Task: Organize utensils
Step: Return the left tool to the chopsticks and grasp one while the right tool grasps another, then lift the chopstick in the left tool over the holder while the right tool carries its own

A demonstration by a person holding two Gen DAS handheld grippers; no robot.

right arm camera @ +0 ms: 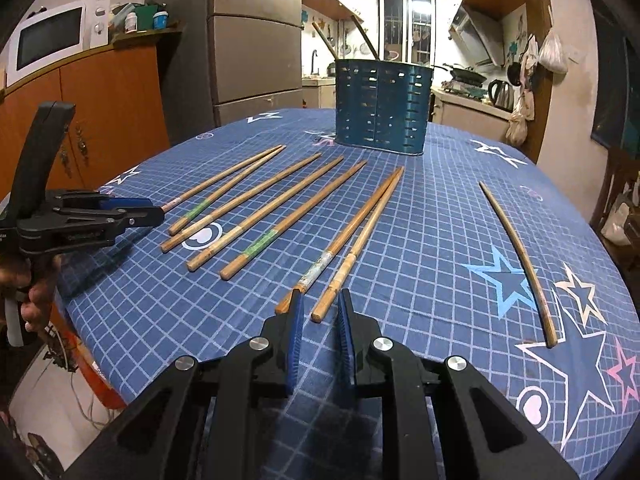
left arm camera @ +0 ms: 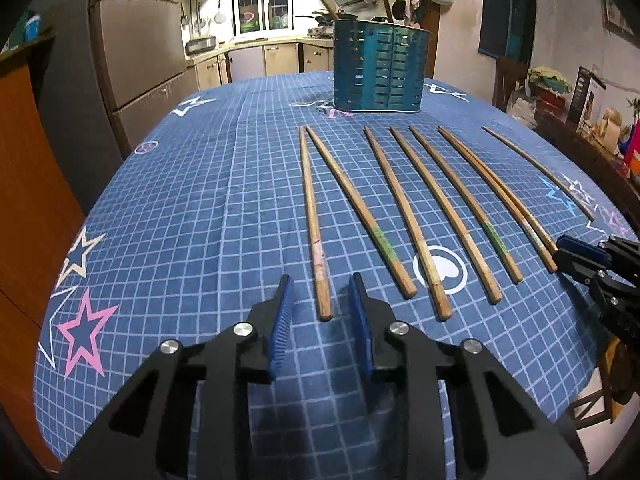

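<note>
Chopstick (left arm camera: 316, 232) end between left claw (left arm camera: 320, 284) tips.

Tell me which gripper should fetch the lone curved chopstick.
Right. The curved chopstick lies just right of the open right gripper. The left gripper sits at the row's far end, with seven chopsticks between.

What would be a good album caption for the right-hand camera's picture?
Open right gripper lines up on one of eight wooden chopsticks spread across a starry blue tablecloth, blue slotted holder waiting behind.
</note>
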